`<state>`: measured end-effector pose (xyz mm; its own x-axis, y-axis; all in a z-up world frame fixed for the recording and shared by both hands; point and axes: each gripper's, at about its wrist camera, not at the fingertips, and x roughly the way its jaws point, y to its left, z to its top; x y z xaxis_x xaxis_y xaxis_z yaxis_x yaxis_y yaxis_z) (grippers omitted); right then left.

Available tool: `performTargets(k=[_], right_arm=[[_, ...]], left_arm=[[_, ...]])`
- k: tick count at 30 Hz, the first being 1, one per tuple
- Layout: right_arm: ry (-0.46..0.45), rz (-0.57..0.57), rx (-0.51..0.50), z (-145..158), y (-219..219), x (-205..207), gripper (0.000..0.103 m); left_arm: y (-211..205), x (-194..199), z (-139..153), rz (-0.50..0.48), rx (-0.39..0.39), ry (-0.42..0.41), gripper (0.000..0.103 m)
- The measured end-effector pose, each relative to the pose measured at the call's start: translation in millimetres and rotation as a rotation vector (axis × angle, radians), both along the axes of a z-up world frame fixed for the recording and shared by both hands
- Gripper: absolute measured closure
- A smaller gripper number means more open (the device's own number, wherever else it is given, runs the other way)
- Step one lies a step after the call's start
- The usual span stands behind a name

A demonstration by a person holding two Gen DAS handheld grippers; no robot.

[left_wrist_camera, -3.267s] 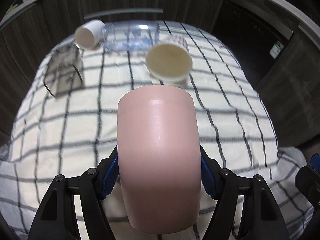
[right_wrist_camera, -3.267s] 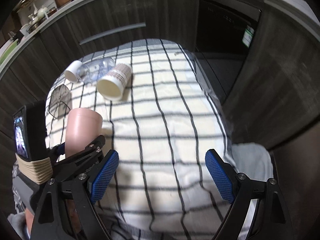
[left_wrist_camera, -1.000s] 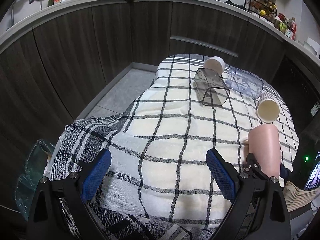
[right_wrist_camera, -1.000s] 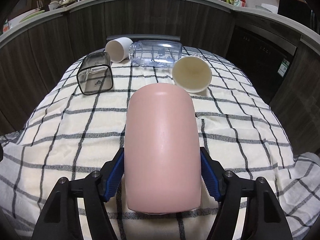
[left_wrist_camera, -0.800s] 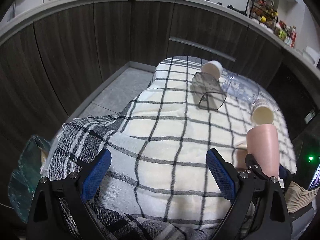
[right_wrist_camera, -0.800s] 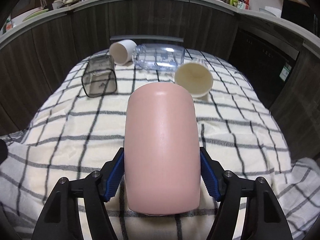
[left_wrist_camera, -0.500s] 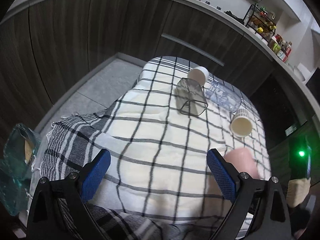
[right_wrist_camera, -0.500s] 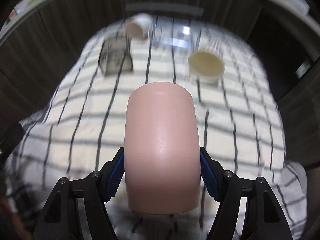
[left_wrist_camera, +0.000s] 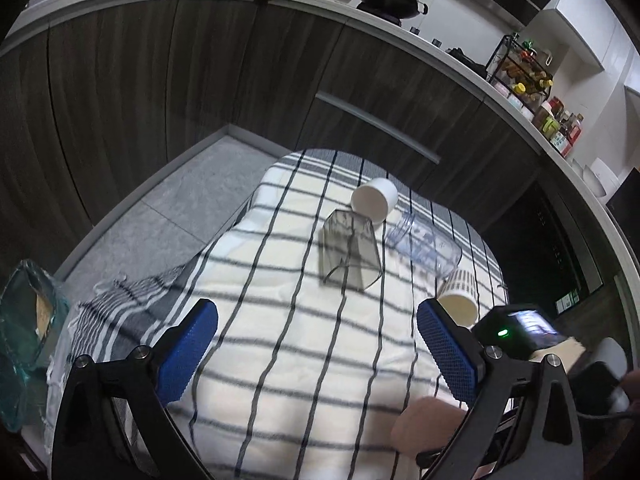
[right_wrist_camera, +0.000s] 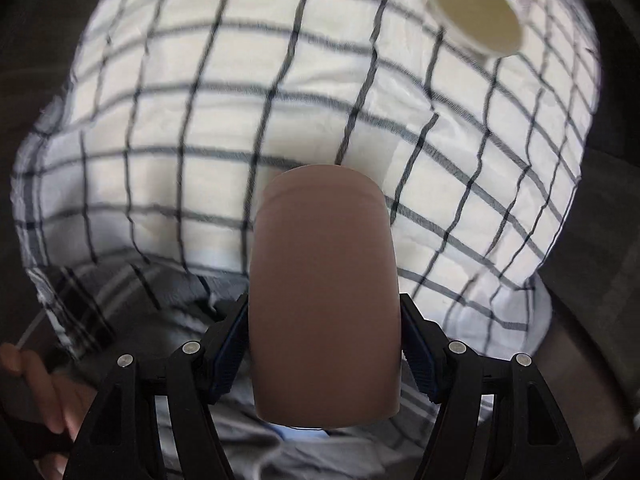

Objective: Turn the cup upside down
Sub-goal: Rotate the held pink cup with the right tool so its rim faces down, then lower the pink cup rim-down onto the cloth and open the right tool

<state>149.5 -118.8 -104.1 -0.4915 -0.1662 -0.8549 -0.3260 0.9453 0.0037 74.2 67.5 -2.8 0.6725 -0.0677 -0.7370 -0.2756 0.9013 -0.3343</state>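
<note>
The right claw (right_wrist_camera: 324,344) is clamped on the smooth pink cylindrical cup (right_wrist_camera: 324,276), blue pads pressing both its sides, and the cup is up in the air over the black-and-white checked cloth (right_wrist_camera: 224,120) covering the worktop. The shot is pretty blurry, so I can't make out which end of the cup faces the cloth. Left claw (left_wrist_camera: 316,348) is spread wide with nothing in it, hanging above the same cloth; a bit of the pink cup (left_wrist_camera: 424,424) shows low by its right finger. Further out lie a cream paper cup with a printed band (right_wrist_camera: 476,20) on its side, a smoky square clear container (left_wrist_camera: 348,252), a clear plastic jar (left_wrist_camera: 424,246) and a small white cup (left_wrist_camera: 374,202), all tipped over near each other.
</note>
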Motion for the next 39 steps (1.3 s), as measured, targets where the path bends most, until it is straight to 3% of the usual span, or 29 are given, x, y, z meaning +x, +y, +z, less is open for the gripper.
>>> performTargets(k=[7,19,23,39], right_arm=[[0.064,0.051,-0.041,-23,7,28,0.034],[0.051,0.078,-0.062,-32,10,41,0.033],[-0.001,0.086,-0.067,-23,12,40,0.02],[-0.367,0.001,0.098,67,-14,-7,0.02]], left_arm=[[9,16,-19,0.034,-0.009,0.034,0.002],[10,21,-29,0.029,-0.017,0.054,0.002],[7,15,-22,0.022,0.004,0.037,0.002],[-28,-37,39,-0.017,0.171,-0.07,0.002]])
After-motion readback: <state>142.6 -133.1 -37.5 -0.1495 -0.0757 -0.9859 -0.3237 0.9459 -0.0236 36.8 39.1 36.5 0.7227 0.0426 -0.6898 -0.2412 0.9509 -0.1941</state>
